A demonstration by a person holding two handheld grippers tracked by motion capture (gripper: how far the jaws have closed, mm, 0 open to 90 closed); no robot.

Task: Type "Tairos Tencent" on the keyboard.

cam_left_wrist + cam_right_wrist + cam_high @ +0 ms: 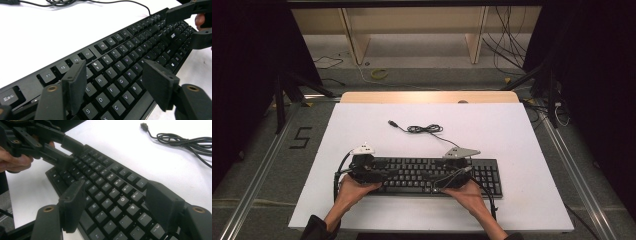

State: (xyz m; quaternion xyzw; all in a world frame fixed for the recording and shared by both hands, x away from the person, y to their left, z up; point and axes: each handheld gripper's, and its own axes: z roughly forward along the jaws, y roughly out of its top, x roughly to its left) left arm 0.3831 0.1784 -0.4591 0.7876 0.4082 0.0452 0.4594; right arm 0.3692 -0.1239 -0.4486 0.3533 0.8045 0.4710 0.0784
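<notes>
The black keyboard (432,176) is lying flat on the white table (512,135), near the person's edge and a little right of the middle. Its long axis is running left to right across the table, parallel to the near edge; the Esc end is pointing to the person's left, the number pad to the right, and the key legends are facing the person. Its cable (424,129) is leaving the back edge and lying in a loose coil farther out on the table, with the USB plug (392,122) pointing away to the left (unplugged, so nothing is tethering the board).

The left gripper (115,85) is hovering over the left letter keys, its jaws standing well apart across the board's depth, with nothing pressed between the pads. The right gripper (117,205) is poised the same way over the right letter keys, jaws wide and clamping nothing.

My reading is that one gripper is sitting at each half because a long, flat board is easiest to steady, square up or lift from both ends at once. The open jaws straddling front and back edges suggest either a grasp being prepared or a release just being made; which one, I cannot tell.
</notes>
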